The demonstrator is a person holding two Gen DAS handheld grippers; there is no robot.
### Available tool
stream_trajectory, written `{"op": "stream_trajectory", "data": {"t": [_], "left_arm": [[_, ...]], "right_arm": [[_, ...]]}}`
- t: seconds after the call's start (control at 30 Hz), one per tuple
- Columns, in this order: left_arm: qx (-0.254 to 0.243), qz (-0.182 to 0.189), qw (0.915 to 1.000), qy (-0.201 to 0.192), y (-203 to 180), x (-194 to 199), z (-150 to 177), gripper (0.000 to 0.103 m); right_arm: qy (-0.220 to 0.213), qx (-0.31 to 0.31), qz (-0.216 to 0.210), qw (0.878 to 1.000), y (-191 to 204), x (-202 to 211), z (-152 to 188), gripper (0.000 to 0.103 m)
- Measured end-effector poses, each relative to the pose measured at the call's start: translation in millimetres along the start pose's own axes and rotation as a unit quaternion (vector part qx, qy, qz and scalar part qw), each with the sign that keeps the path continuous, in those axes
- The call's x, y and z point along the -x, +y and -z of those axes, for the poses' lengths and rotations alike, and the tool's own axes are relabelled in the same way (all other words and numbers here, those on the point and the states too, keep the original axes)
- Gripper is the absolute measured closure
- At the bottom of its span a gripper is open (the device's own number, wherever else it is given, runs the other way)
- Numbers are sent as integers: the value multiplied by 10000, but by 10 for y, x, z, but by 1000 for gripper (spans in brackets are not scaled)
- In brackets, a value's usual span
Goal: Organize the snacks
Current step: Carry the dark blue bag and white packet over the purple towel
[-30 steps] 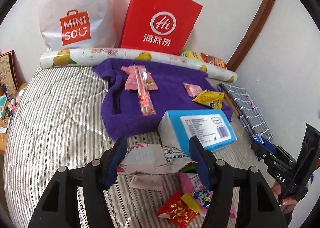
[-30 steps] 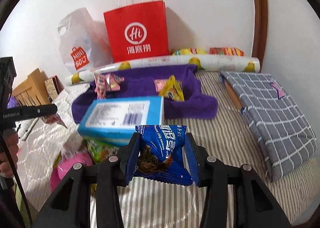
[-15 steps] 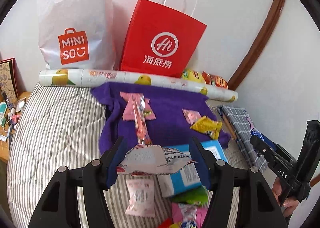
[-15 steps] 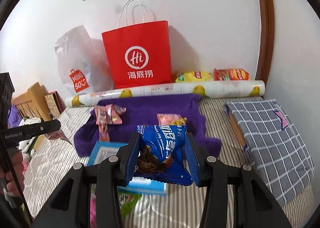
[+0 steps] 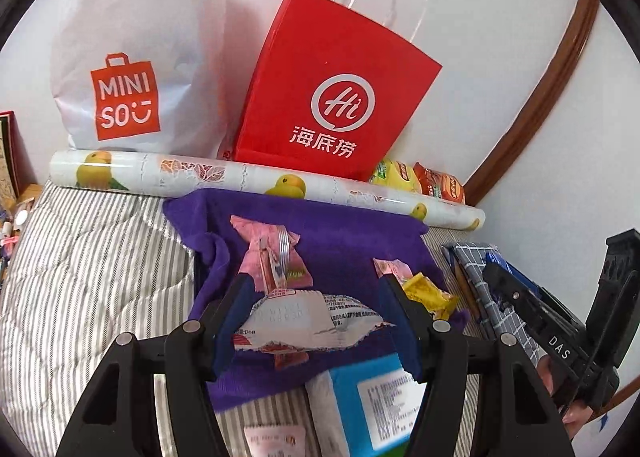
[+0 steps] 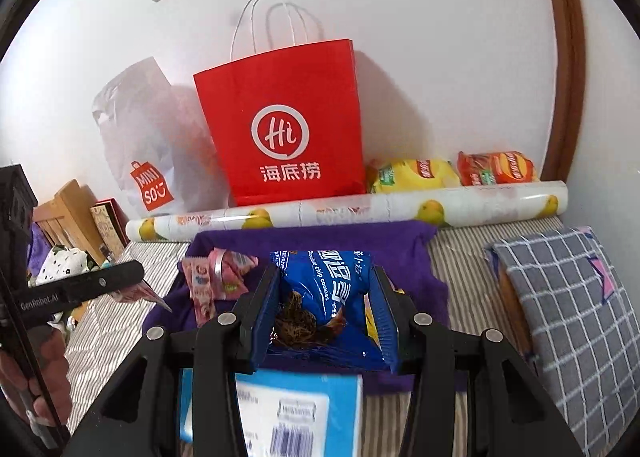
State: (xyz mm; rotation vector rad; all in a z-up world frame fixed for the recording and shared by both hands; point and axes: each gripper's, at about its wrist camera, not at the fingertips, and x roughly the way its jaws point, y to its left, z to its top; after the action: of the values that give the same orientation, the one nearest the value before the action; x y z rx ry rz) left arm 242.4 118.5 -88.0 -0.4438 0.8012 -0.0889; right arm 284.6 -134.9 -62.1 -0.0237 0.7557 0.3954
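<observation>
The right gripper [image 6: 326, 309] clamps a blue foil packet of chocolate chip cookies [image 6: 328, 297] above a purple towel [image 6: 352, 241] on the striped bed [image 6: 460, 257], facing a red paper bag [image 6: 280, 125].

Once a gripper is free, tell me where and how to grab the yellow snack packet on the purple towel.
Grip the yellow snack packet across its puffy middle, coming down from above, fingers spanning its short width. It lies flat and loose on the purple towel, so the soft centre should pinch easily. A pink wrapper sits right against its far-left end, so stay off that end.
</observation>
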Motion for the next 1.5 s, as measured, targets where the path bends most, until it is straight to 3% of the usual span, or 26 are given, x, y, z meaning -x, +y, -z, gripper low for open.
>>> {"op": "stream_trajectory", "data": {"t": [0.27,0.5,0.63,0.8,1.1,1.27,1.5], "left_arm": [[-23,-118,9999,-6,135,-277,19,41],[173,58,9995,240,295,-485,120,41],[308,221,9989,287,349,-528,155,41],[219,-68,9993,292,343,-621,178,41],[152,-30,9991,399,259,-669,242,41],[-58,-242,9989,403,174,-713,278,41],[19,-248,9983,523,203,-793,311,40]], "right_arm": [[86,41,-374,9993,95,-429,-102,59],[429,168,-358,9983,59,-739,106,59],[571,218,-254,9978,14,-765,166,59],[758,168,-274,9966,-17,-823,227,59],[919,117,-262,9954,-15,-905,266,59],[919,111,-191,9955,-19,-913,266,59],[1041,172,-4,9944,11,-982,297,58]]}}
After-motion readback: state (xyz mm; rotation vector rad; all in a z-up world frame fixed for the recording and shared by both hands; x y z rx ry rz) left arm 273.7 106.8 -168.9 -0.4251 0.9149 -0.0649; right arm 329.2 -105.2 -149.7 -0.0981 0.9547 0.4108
